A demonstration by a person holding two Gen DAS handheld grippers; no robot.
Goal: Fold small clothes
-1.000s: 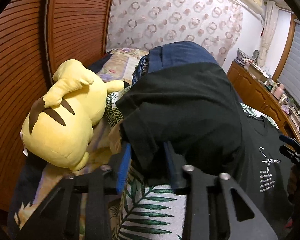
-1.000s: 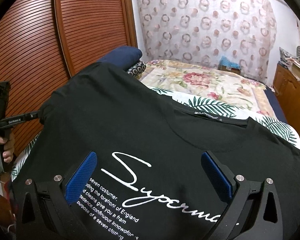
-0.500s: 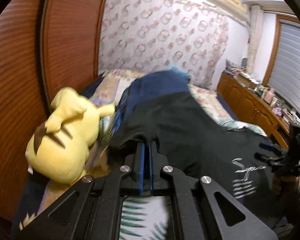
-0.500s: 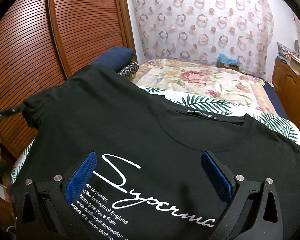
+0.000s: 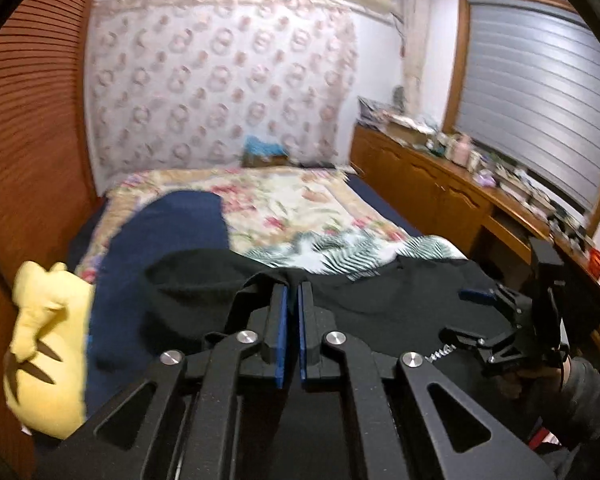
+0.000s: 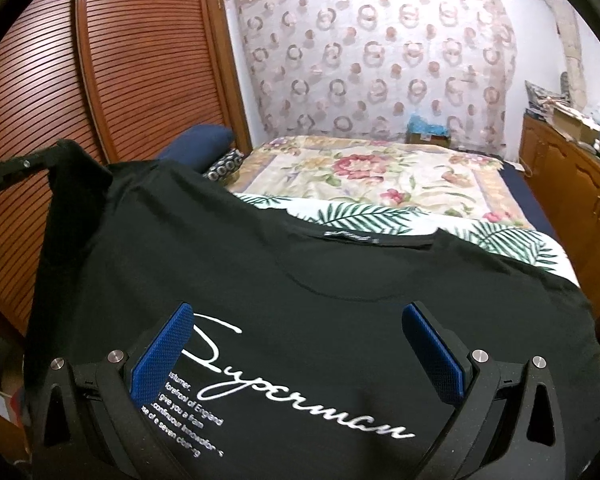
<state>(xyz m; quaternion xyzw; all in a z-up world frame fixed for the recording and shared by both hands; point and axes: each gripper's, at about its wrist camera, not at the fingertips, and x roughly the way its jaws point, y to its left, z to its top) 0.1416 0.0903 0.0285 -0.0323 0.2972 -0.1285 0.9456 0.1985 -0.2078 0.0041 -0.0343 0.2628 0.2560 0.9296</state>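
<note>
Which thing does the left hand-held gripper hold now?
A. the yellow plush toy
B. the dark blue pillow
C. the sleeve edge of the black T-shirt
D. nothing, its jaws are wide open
C: the left hand-held gripper has its jaws closed on a fold of the black T-shirt at its sleeve end, lifted off the bed; the yellow plush toy lies apart.

Both grippers: matte black linkage frames, silver round screw heads at pivots, blue knurled pads on finger insides. Left gripper (image 5: 291, 300), right gripper (image 6: 298, 354) same build. Grey sleeve (image 5: 588, 394) behind the right unit.
</note>
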